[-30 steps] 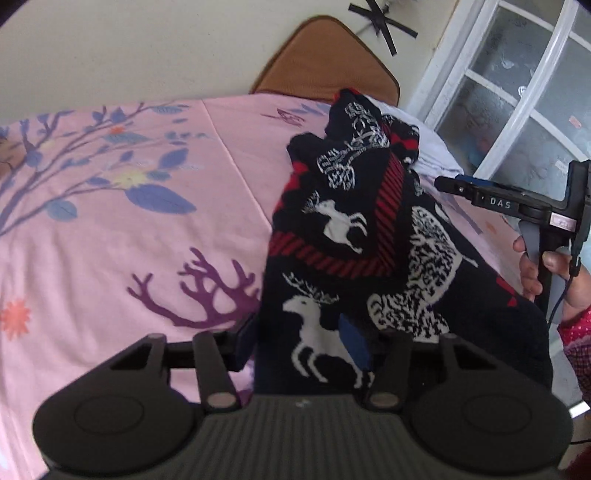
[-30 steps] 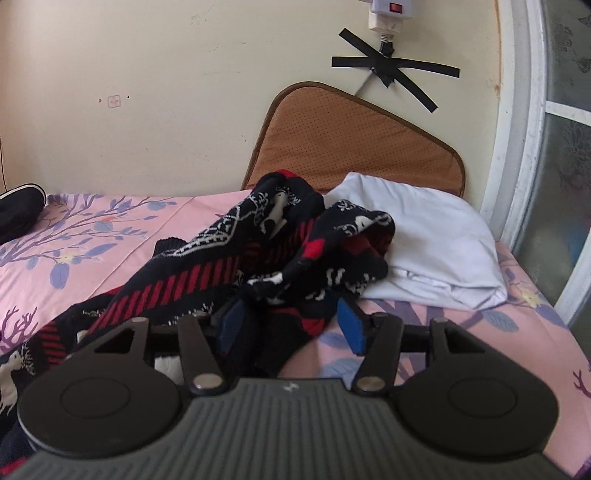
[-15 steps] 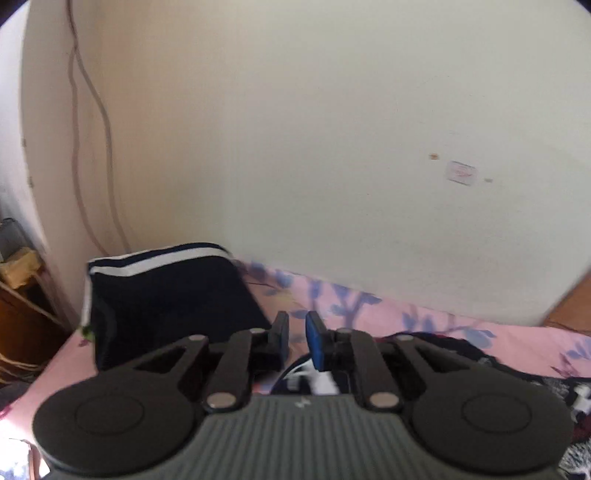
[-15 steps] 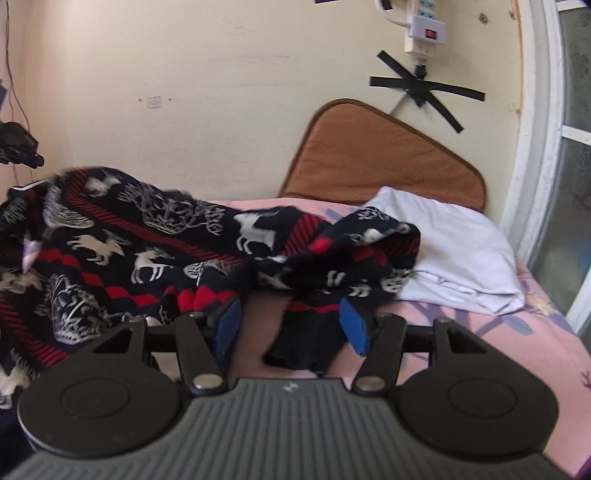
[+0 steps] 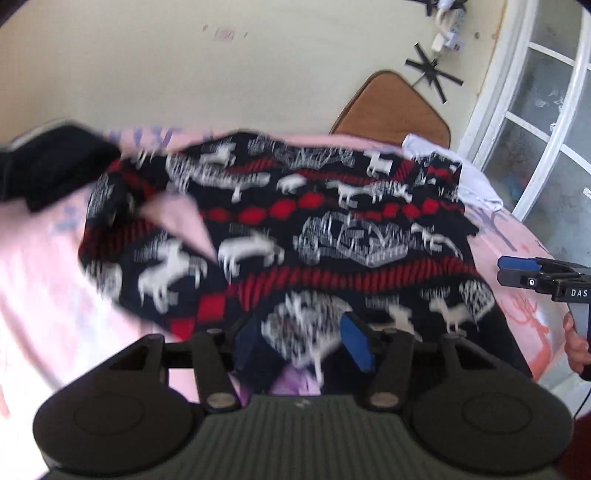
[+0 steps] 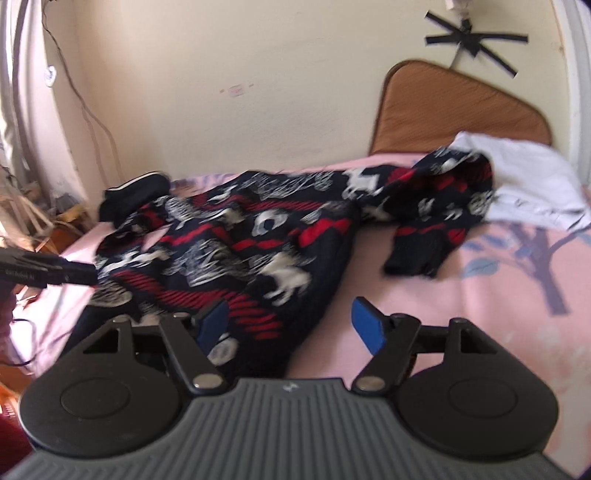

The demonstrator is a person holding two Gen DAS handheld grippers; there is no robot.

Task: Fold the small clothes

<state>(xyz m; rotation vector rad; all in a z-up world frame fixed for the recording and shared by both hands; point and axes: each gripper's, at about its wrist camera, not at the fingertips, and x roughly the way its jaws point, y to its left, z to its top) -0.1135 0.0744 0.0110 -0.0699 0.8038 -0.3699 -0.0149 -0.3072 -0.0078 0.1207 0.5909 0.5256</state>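
**A reindeer sweater spread out on the pink bed**

The sweater [image 5: 332, 229] lies on the bed [image 6: 498, 295]. It is spread wide and a bit rumpled. It is a thick knit, dark blue, with red stripes, red blocks, and white deer. One sleeve [image 6: 432, 229] is bent over near the pillow, with its dark cuff hanging down onto the sheet.

The left claw [image 5: 303, 343] is at the near edge of the sweater. Its jaws are opening. Knit cloth sits between the blue pads [image 5: 356, 345], but the picture is too blurry to tell if they press on it.

The right claw [image 6: 291, 326] is wide apart and opening more. Its left pad is over the hem of the sweater and its right pad is over bare sheet. It grips nothing.

The bed sheet is soft pink with purple trees and blue leaves. A white pillow [image 6: 524, 184] lies at the top of the bed, touching the sweater. Behind it a brown padded board [image 6: 461, 110] with round corners leans on the wall. A dark folded cloth [image 6: 133, 195] with a white stripe sits at the far left side of the bed.

The wall [image 6: 258, 74] is plain cream. Black tape [image 6: 476, 35] makes a star shape on it. A window [image 5: 546, 122] with white bars and cloudy glass is on the right.
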